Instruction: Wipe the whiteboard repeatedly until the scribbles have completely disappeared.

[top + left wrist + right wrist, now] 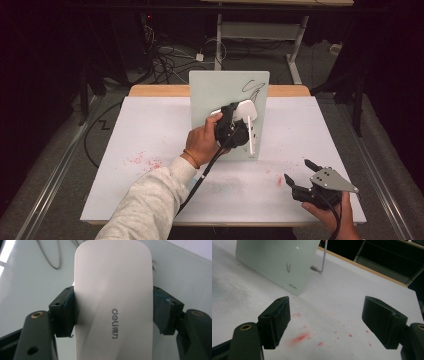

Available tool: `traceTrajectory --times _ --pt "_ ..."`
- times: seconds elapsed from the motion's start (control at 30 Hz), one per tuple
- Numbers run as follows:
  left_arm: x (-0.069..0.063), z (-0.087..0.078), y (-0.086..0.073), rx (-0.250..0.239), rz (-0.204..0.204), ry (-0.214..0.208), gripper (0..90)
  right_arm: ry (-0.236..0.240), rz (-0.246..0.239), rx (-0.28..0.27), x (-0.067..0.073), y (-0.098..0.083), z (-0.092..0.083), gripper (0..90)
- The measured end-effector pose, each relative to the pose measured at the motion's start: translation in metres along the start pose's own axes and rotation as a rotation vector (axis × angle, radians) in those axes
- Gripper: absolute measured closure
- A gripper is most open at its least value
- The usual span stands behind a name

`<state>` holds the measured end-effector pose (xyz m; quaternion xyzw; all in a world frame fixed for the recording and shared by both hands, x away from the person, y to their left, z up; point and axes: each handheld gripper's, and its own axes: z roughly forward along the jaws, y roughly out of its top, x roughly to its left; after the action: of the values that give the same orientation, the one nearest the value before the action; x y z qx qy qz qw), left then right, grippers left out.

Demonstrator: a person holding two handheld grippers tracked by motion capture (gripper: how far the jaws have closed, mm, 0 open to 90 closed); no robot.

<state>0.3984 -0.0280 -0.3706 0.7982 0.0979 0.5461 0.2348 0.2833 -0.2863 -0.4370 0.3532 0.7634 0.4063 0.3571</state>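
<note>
At the centre of the high view the left gripper (234,124) has its jaws clamped on a white eraser (245,110) pressed against the upright glass board (210,90), while the right gripper (299,176), lower right, holds its jaws wide apart above the table (150,125)

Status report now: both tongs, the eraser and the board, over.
Left tongs shut on white eraser, against upright board. Right tongs open, empty, over table. Nothing blocking.
</note>
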Motion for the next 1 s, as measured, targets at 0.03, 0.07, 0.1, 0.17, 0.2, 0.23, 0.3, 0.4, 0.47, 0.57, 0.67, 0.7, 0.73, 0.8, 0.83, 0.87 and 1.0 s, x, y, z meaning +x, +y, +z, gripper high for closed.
traceTrajectory --times 0.03,0.07,0.1,0.17,0.2,0.23,0.3,0.4,0.47,0.57,0.67,0.7,0.73,0.8,0.83,0.87,1.0 --pt "0.001 0.0 0.001 -0.001 -0.009 0.006 29.1 -0.001 0.003 0.001 0.0 0.0 0.0 23.4" --pt "0.0 0.0 0.001 0.002 -0.012 0.012 29.1 0.0 0.004 0.001 0.0 0.0 0.0 23.4" --pt "0.0 0.0 0.001 0.002 -0.012 0.012 29.1 0.0 0.005 0.002 0.0 0.0 0.0 23.5" --pt "-0.008 0.001 -0.001 0.001 -0.012 0.031 29.1 0.001 0.005 0.003 0.0 0.0 0.0 23.4" --pt "-0.013 0.001 -0.003 -0.007 -0.022 0.03 29.1 0.002 0.004 0.005 0.0 0.0 0.0 23.5" --pt "-0.013 0.001 -0.003 -0.007 -0.022 0.03 29.1 0.006 0.005 0.008 0.0 -0.001 0.0 23.5" --pt "-0.029 0.001 -0.007 -0.003 -0.006 0.026 29.1 0.009 -0.001 0.009 0.001 0.0 0.001 23.5" --pt "-0.052 0.001 -0.011 0.005 0.037 0.011 29.1 0.011 -0.001 0.008 0.002 0.0 0.001 23.5" --pt "-0.064 0.002 -0.013 0.003 0.049 -0.003 29.1 0.002 -0.002 0.003 0.001 0.0 0.001 23.8" --pt "-0.076 0.002 -0.015 0.011 0.069 -0.014 29.1 0.0 0.006 0.006 0.001 0.0 0.0 23.8" --pt "-0.088 0.002 -0.018 0.011 0.077 -0.047 29.1 0.0 0.003 0.007 0.001 -0.001 0.001 23.8" --pt "-0.092 0.001 -0.019 0.016 0.09 -0.056 29.1 0.004 0.0 0.009 0.002 -0.001 0.001 23.7" --pt "-0.1 0.001 -0.022 0.022 0.116 -0.074 29.1 0.005 -0.005 0.01 0.002 -0.001 0.001 23.8" --pt "-0.103 0.001 -0.023 0.021 0.129 -0.077 29.1 0.007 -0.004 0.013 0.002 -0.001 0.002 23.7" --pt "-0.106 0.001 -0.024 0.032 0.154 -0.086 29.2 0.007 -0.003 0.015 0.002 -0.001 0.002 23.7" --pt "-0.109 0.0 -0.025 0.035 0.165 -0.097 29.1 0.006 -0.004 0.014 0.002 -0.001 0.002 23.8" --pt "-0.117 -0.001 -0.034 0.04 0.225 -0.142 29.2 0.005 -0.004 0.013 0.001 -0.001 0.001 23.7"
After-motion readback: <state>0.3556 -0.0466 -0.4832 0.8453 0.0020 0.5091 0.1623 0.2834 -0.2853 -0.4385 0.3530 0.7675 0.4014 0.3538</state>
